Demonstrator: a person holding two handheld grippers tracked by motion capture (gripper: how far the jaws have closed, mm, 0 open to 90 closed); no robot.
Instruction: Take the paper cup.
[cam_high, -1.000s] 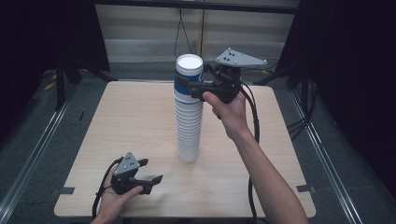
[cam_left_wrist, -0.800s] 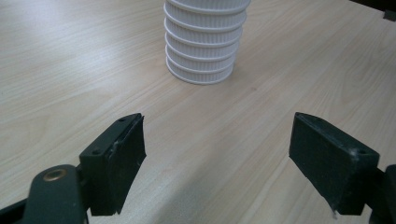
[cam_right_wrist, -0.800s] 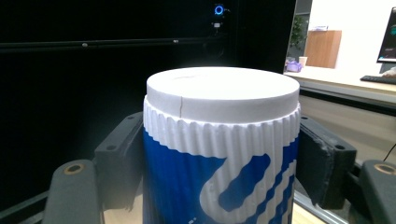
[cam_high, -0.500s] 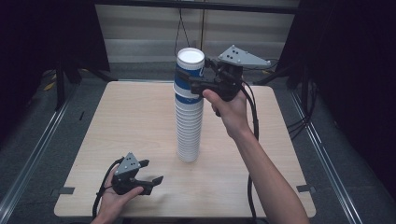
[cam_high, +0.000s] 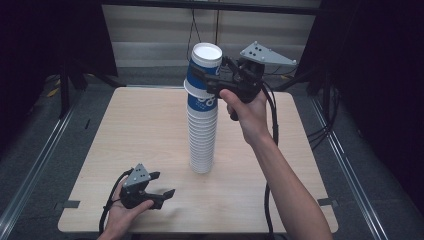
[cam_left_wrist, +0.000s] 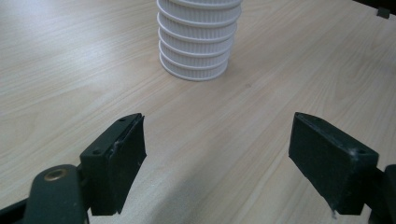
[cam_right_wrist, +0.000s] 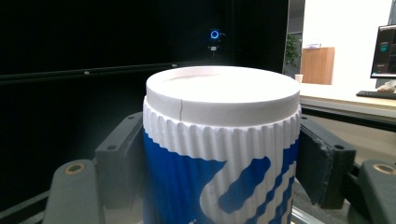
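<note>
A tall stack of upturned, ribbed white paper cups (cam_high: 202, 137) stands in the middle of the wooden table (cam_high: 125, 130). My right gripper (cam_high: 209, 82) is shut on the top cup (cam_high: 205, 57), white with blue print, and holds it slightly raised and tilted above the stack. In the right gripper view the cup (cam_right_wrist: 219, 140) sits between both jaws, base up. My left gripper (cam_high: 162, 184) rests open near the table's front left, empty. In the left gripper view its jaws (cam_left_wrist: 217, 154) spread wide and point at the stack's foot (cam_left_wrist: 196, 46).
Bare table lies around the stack on all sides. Dark curtains and metal floor rails (cam_high: 30, 175) border the table. Cables (cam_high: 272, 130) trail from the right gripper along the forearm.
The right gripper has risen with the top cup, drawing it up off the stack and tilting it a little. The left gripper has not moved.
</note>
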